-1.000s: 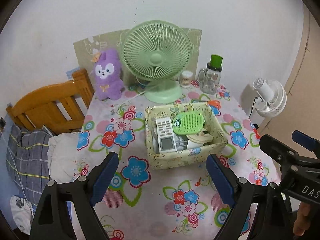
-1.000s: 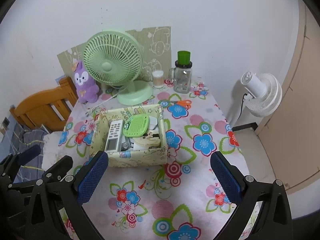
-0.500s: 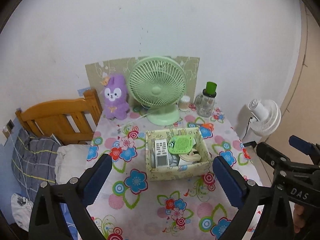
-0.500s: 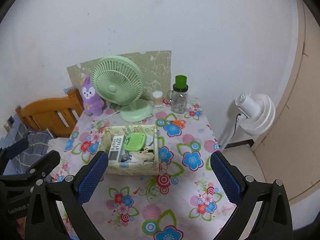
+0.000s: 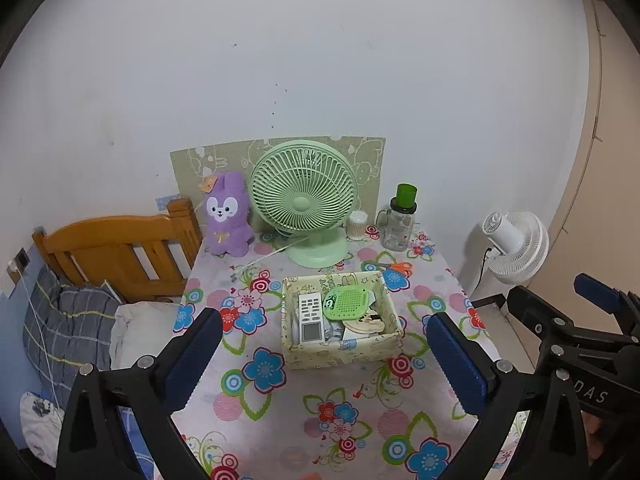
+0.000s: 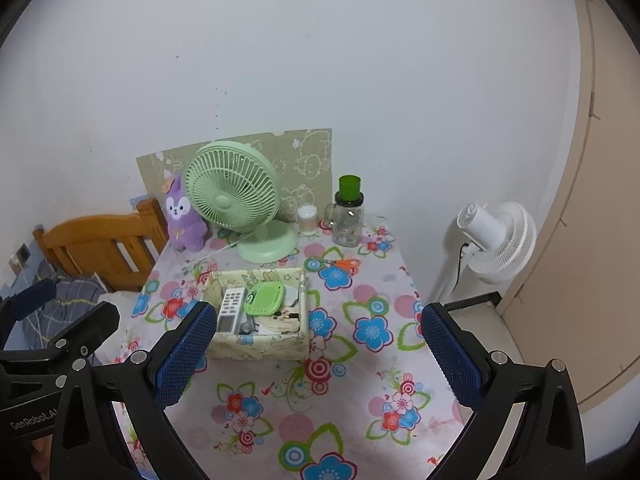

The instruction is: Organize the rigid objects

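Behind the box (image 5: 340,354) stand a green fan (image 5: 304,200), plush (image 5: 228,220) and jar (image 5: 400,224)

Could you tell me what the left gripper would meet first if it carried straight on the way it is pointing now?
Probably the patterned storage box on the floral tablecloth. It sits centred ahead of the open, empty left gripper, with nothing nearer in that line, though the fisheye view leaves depth uncertain.

We see a matt, flower-printed cloth (image 5: 280,420) covering the tabletop, a printed fabric box (image 5: 340,354), a smooth green plastic fan (image 5: 304,200), a fuzzy purple plush toy (image 5: 228,220), a clear glass jar (image 5: 398,226), and a glossy varnished wooden bedframe (image 5: 116,244).
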`<action>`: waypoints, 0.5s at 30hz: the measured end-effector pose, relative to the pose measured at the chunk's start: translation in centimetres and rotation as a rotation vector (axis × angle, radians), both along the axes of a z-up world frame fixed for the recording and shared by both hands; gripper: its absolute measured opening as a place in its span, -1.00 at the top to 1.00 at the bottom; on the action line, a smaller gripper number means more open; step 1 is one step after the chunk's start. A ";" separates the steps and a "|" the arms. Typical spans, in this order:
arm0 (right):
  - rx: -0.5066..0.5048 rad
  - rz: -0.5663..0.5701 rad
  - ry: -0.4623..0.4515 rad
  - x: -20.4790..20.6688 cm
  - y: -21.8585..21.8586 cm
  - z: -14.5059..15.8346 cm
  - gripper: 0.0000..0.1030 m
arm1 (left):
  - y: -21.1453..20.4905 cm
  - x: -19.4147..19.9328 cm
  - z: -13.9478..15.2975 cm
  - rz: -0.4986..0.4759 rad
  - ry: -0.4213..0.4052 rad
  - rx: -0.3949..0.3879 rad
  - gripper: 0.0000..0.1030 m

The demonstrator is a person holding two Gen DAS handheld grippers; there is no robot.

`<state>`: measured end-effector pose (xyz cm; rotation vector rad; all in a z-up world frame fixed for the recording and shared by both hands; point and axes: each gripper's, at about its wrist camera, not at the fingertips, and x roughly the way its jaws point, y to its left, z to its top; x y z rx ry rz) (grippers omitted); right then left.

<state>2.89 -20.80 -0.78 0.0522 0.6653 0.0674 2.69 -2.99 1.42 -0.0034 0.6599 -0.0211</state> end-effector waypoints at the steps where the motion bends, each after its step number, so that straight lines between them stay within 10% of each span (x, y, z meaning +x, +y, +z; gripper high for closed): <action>1: 0.002 0.000 0.001 0.0 0.0 0.0 -1.00 | 0.0 -0.1 0.0 0.001 0.000 0.000 -1.00; 15: -0.015 -0.001 -0.026 0.0 0.0 -0.1 -1.00 | -0.4 -0.4 -0.2 0.025 -0.018 -0.005 -1.00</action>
